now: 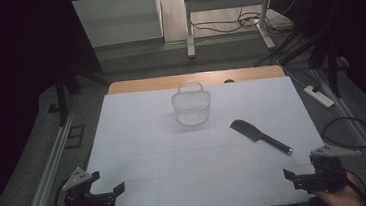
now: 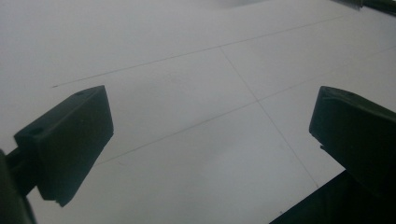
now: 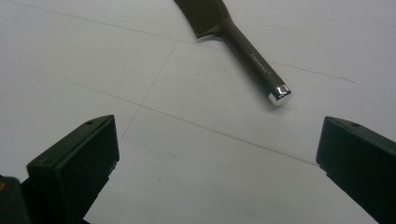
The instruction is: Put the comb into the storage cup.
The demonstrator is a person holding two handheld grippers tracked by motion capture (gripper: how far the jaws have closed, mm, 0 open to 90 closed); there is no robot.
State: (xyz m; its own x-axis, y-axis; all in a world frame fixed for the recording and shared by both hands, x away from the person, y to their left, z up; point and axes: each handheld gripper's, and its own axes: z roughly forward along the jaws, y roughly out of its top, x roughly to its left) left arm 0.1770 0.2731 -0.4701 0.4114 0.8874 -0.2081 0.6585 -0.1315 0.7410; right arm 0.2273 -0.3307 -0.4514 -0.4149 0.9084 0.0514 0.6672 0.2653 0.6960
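The comb (image 1: 260, 136) lay flat on the white desk (image 1: 139, 137), at 4 o'clock from the wire basket (image 1: 191, 105) and apart from it. Small print ran along its handle, too fine to read. Both claws gaped, gripping nothing: left claw (image 1: 109, 188) at 7 o'clock, right claw (image 1: 298, 177) at 5 o'clock.
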